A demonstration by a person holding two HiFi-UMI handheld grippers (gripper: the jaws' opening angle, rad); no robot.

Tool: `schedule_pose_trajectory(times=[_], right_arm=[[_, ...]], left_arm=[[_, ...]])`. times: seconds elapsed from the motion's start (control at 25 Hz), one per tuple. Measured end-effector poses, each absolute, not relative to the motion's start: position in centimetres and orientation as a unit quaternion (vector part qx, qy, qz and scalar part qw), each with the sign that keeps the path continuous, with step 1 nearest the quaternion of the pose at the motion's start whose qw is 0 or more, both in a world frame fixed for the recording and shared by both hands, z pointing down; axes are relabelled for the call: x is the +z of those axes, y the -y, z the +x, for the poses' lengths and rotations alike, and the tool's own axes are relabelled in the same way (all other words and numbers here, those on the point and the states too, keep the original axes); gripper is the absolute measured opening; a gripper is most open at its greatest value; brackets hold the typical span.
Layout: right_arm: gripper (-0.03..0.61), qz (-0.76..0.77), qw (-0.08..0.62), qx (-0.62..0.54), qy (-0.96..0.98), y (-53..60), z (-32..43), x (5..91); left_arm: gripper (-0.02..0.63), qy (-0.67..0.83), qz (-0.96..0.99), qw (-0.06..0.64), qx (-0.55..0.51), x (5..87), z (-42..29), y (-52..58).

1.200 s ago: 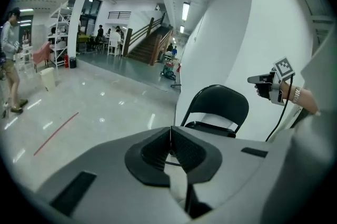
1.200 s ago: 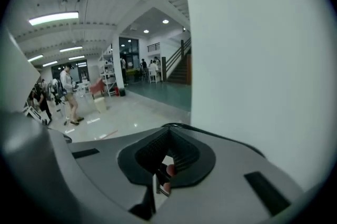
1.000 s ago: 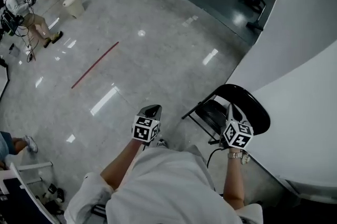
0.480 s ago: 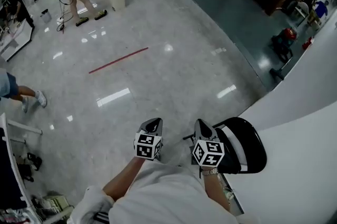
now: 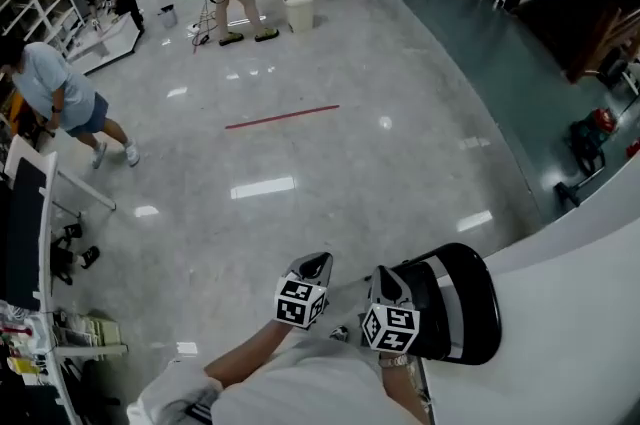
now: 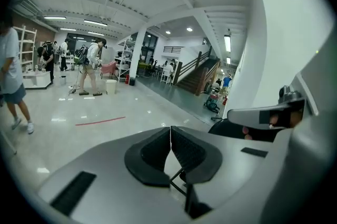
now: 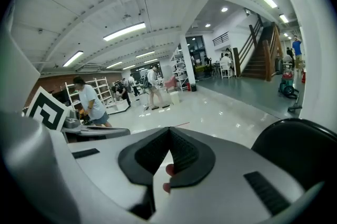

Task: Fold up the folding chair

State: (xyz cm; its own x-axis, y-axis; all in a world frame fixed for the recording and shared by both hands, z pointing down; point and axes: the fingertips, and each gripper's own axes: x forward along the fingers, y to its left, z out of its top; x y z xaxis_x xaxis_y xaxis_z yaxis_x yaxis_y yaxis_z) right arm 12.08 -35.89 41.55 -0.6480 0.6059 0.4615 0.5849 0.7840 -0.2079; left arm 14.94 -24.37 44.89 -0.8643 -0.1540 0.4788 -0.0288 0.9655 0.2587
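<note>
Indoors, on a polished grey stone floor, a person stands over the black folding chair with the rounded backrest, which sits low at the right of the head view, just beside a white curved wall.

The left claw is clenched on nothing: in its own view the two ribbed black pads meet at the tips, with only floor beyond them. The right claw is likewise pressed tight and empty. In its own view only the holder's fingertip shows through the gap behind the pads, and the chair's dark curve rises at the lower right, near but apart. Both claws point out across the hall, towards a thin red strip on the floor and people working well apart in the background, not at the chair.

Folding appears not to have started. Neither claw touches the chair, and a pale band between its two dark parts suggests that seat and backrest are spread, though the legs are hidden and this cannot be settled. By that reading everything is left to do: turn to the chair, take hold of seat and back, and close them together.
</note>
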Motion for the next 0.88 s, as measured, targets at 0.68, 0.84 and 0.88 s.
schedule_pose_trajectory(times=[0.68,0.84,0.88], right_arm=[[0.005,-0.510,0.247,-0.009,0.824,25.0,21.5,43.8],[0.005,-0.517,0.246,-0.021,0.819,22.1,24.4,44.3],[0.005,-0.514,0.250,-0.019,0.820,21.4,25.1,44.6]], left_arm=[[0.014,0.940,-0.172,0.262,-0.133,46.0,32.3,15.8],[0.014,0.938,-0.169,0.269,-0.137,47.0,35.3,13.8],[0.014,0.938,-0.168,0.271,-0.136,47.2,36.1,13.2]])
